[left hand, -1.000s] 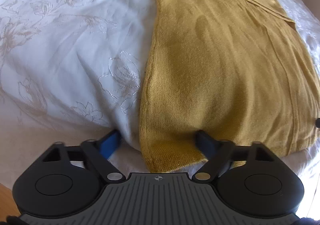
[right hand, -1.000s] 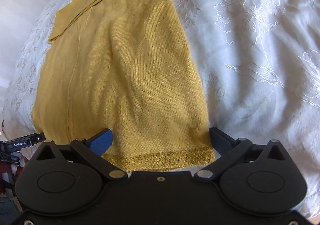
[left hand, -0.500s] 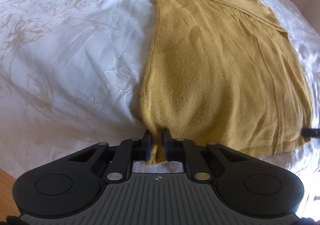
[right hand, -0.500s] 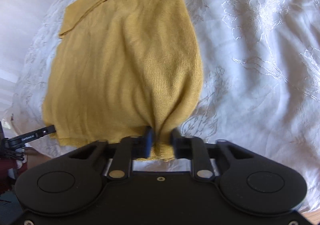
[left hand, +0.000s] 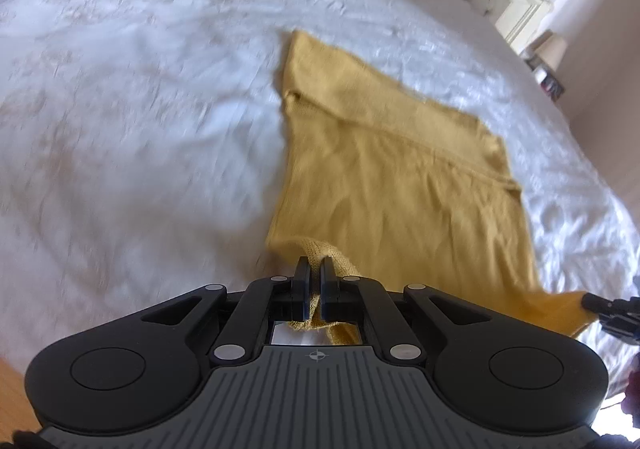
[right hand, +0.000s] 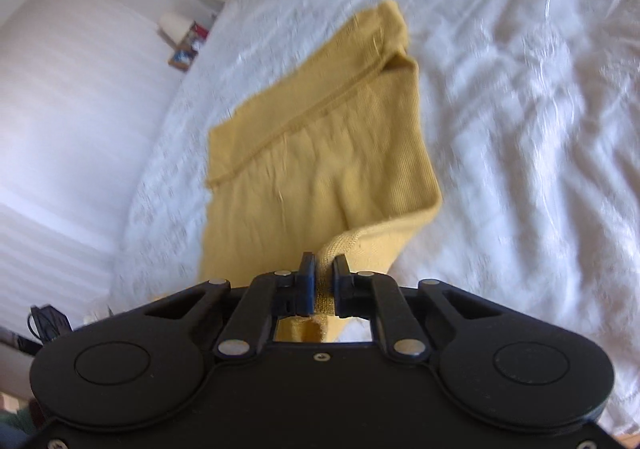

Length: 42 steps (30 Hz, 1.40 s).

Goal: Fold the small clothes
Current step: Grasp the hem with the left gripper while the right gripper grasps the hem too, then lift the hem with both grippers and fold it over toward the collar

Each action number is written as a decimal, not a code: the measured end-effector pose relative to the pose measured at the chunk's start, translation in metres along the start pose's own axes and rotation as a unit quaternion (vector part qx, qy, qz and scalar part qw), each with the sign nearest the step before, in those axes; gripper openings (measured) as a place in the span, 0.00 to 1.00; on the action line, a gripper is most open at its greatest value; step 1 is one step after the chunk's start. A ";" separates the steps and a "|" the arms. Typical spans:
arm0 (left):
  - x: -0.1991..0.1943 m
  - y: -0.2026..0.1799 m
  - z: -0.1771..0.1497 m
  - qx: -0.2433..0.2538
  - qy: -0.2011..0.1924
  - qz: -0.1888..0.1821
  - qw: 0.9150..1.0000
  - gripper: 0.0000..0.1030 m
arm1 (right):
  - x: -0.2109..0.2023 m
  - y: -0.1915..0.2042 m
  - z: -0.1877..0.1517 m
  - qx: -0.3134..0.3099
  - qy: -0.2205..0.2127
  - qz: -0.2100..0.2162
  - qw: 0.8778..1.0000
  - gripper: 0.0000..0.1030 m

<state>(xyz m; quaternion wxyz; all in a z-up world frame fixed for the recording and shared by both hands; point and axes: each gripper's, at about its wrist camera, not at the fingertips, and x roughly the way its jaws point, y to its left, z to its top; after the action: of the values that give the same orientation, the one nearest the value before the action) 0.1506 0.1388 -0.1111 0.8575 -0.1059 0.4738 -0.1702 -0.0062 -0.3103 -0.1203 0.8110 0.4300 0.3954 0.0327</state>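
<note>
Item: yellow knit top [left hand: 400,185], on the bed [left hand: 140,109]. Your left gripper [left hand: 315,281] and right gripper [right hand: 323,281], open a second ago, now clamp its lifted hem; fold underway.

Both rigs are mostly matte black plastic. The left gripper [left hand: 315,269] has a grey ribbed plate in the middle with a tiny crosshair mark, two big round black discs either side and silver rivets on the linkage arms. The right gripper [right hand: 323,267] is all black, same discs and rivets, small screws along the body, blue-faced fingers [right hand: 307,281].
</note>
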 end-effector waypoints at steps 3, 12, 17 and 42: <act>0.004 -0.004 0.021 -0.005 -0.020 -0.010 1.000 0.04 | 0.004 0.004 0.013 -0.007 -0.006 -0.005 1.000 0.16; 0.017 -0.010 0.078 -0.002 -0.075 -0.026 0.997 0.04 | 0.025 0.023 0.070 -0.002 -0.061 0.015 0.998 0.15; 0.028 -0.011 0.114 -0.004 -0.101 -0.030 0.994 0.04 | 0.040 0.026 0.114 0.011 -0.099 0.012 0.995 0.15; 0.186 0.006 0.235 0.030 -0.035 0.004 0.999 0.07 | 0.175 -0.004 0.227 0.066 -0.072 -0.165 0.981 0.21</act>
<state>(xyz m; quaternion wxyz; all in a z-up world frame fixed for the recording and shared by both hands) 0.4436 0.0764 -0.1337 0.8772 -0.0840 0.4381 -0.1775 0.2649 -0.3967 -0.1583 0.8014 0.4132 0.4024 -0.1587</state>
